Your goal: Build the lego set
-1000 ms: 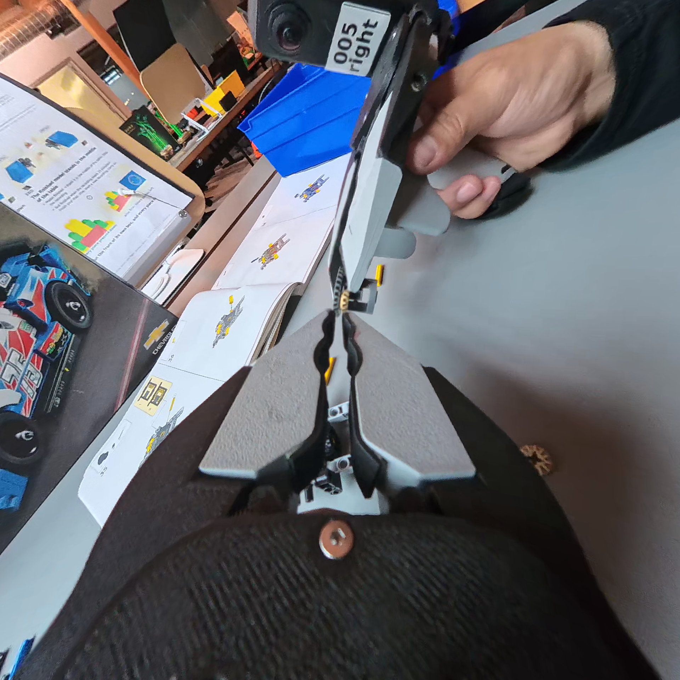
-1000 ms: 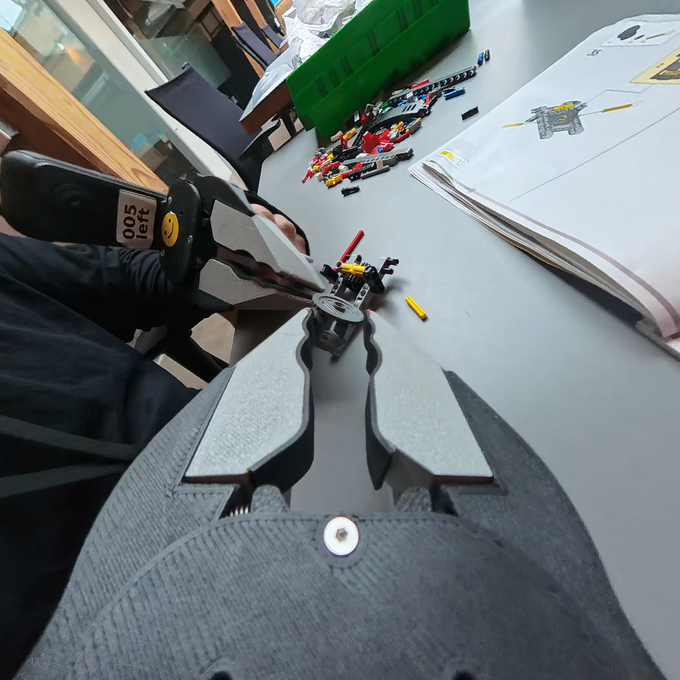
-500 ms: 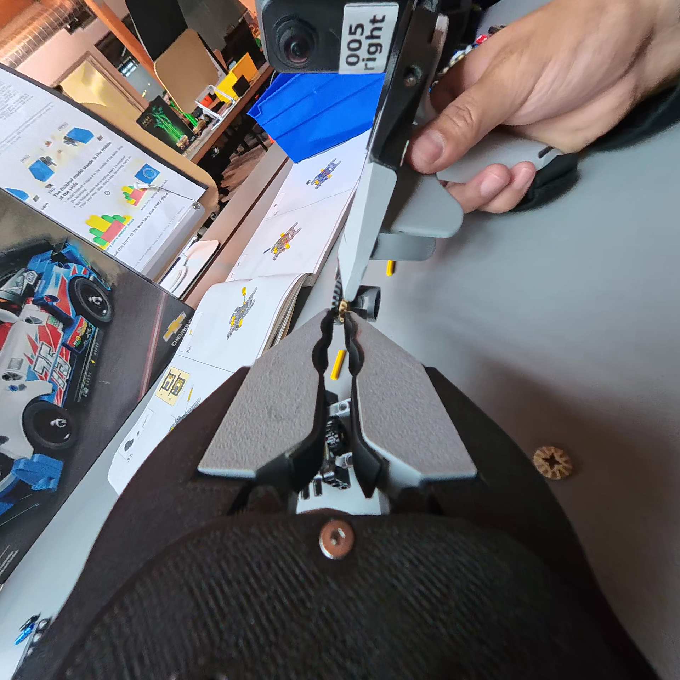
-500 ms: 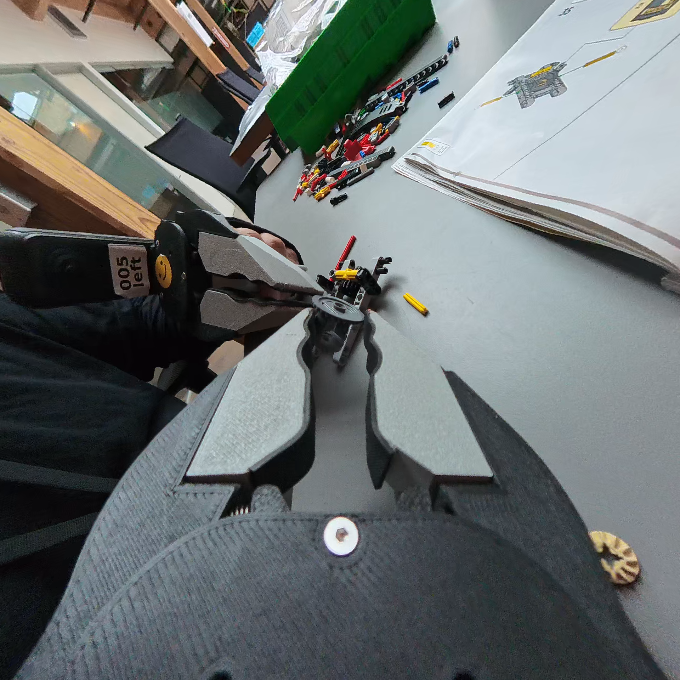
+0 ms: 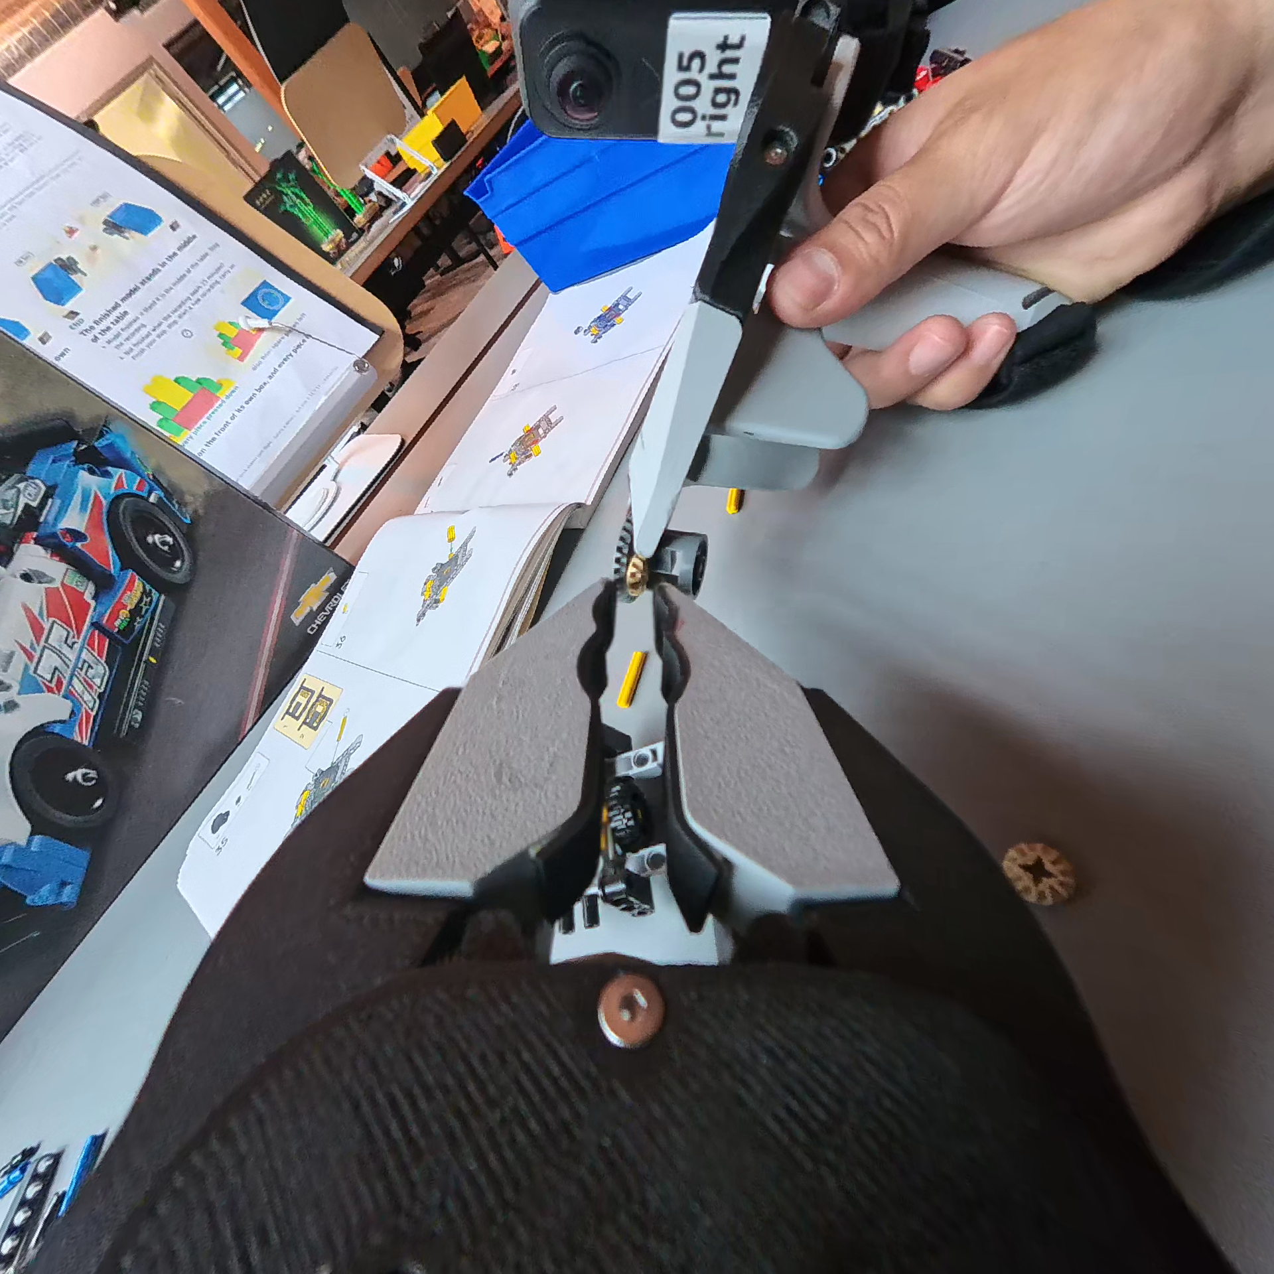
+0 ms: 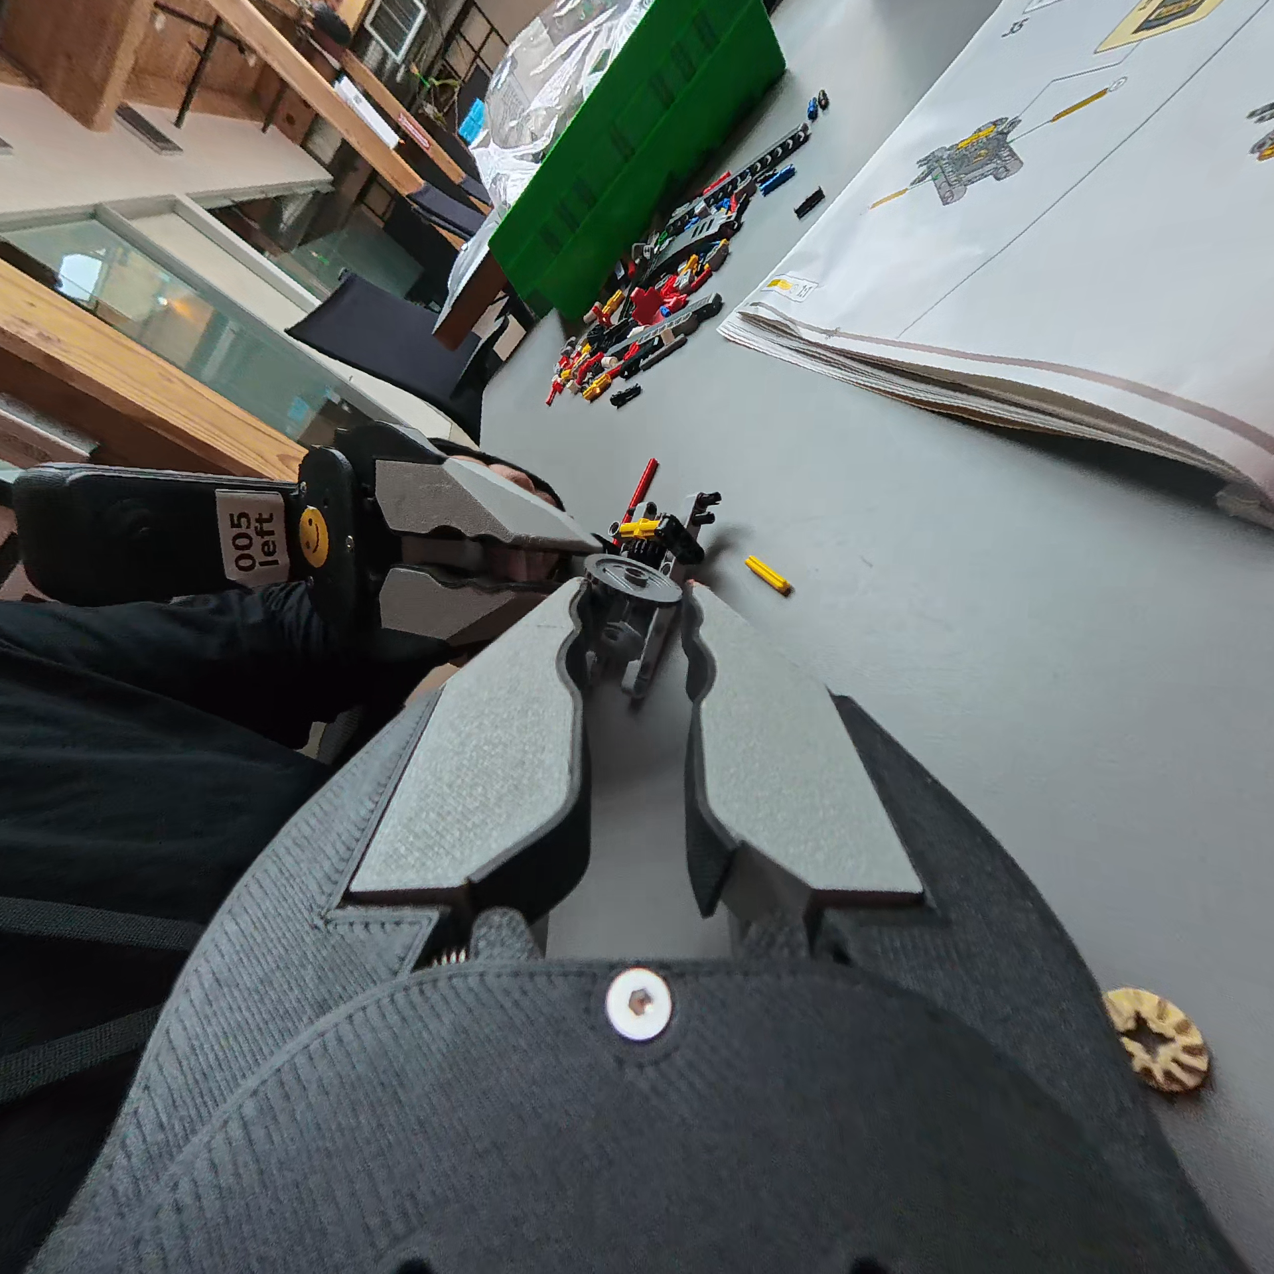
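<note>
My left gripper [image 5: 631, 601] is shut on a small grey and black lego assembly [image 5: 626, 817] that sits deep between its fingers. A tan bevel gear [image 5: 635, 572] shows right at its tips. My right gripper [image 6: 633, 594] comes from above in the left wrist view [image 5: 646, 541] and is shut on a dark grey round part [image 6: 631, 578], pressed against the end of that assembly [image 6: 655, 534]. The left gripper [image 6: 596, 546] reaches in from the left in the right wrist view. Both hover just over the grey table [image 6: 965, 689].
A loose tan gear [image 5: 1039, 873] [image 6: 1156, 1048] and a yellow pin [image 6: 767, 574] lie on the table. The open instruction booklet [image 5: 482, 572] [image 6: 1034, 241] and the set's box [image 5: 103, 655] lie nearby. A pile of loose pieces [image 6: 655, 324] sits by a green bin [image 6: 634, 158]. A blue bin [image 5: 600, 200] is farther back. The grippers are tip to tip, or close to it.
Both grippers have tilted and shifted together while keeping their holds. The loose tan gear on the table has come into view in both views.
</note>
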